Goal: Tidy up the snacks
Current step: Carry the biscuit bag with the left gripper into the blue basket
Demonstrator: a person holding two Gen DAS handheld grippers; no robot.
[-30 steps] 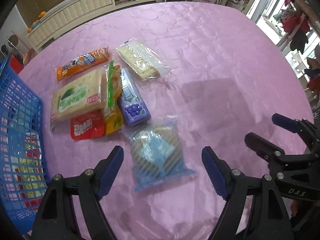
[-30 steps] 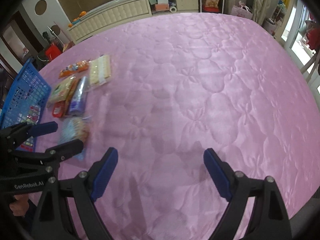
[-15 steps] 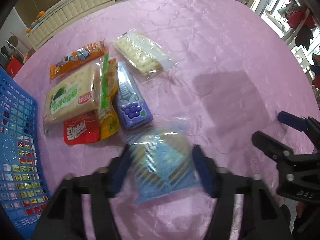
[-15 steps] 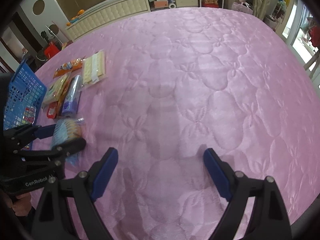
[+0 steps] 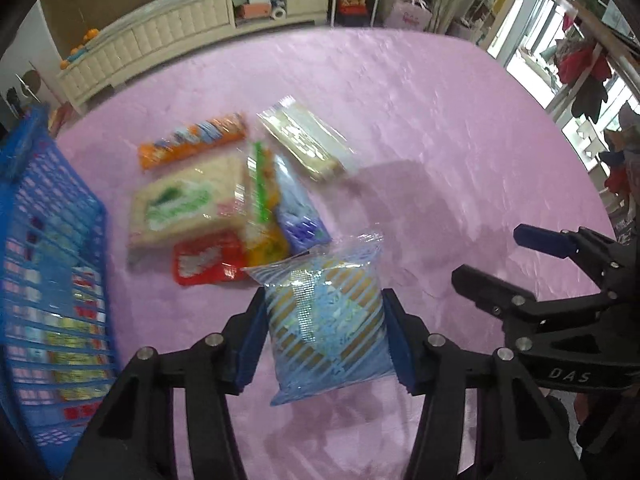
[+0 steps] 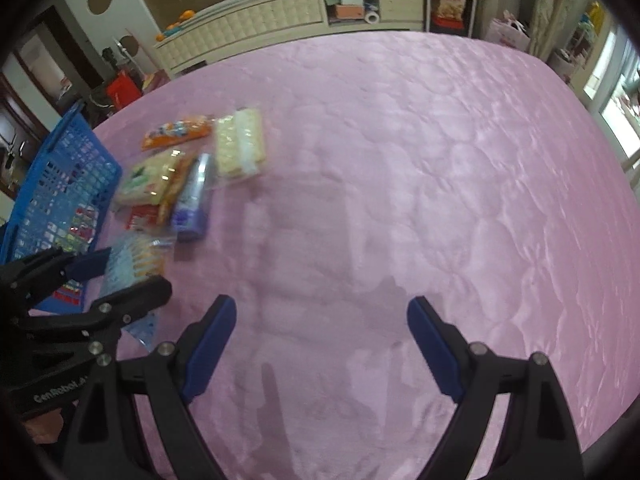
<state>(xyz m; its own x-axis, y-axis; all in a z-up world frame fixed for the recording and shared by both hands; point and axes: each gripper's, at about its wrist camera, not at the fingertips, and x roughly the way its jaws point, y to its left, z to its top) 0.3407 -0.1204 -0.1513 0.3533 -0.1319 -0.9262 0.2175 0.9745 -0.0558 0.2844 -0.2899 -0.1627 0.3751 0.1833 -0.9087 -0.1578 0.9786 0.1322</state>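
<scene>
The pink desk [image 5: 420, 92] carries a blue basket [image 5: 44, 264] at nine o'clock. The left tongs [image 5: 325, 338] clamp the striped blue packet [image 5: 326, 320]; lifting it clear of the neighbouring snacks looks wise. The right tongs [image 6: 320, 344] gape empty.

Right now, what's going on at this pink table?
A person is sorting snacks with a hand-held claw in each hand. The left claw is shut on a blue striped snack bag, nearest of a cluster of packets. The other packets lie on the pink tablecloth beside a blue basket already holding some. The right claw hangs open over bare cloth, holding nothing.
</scene>
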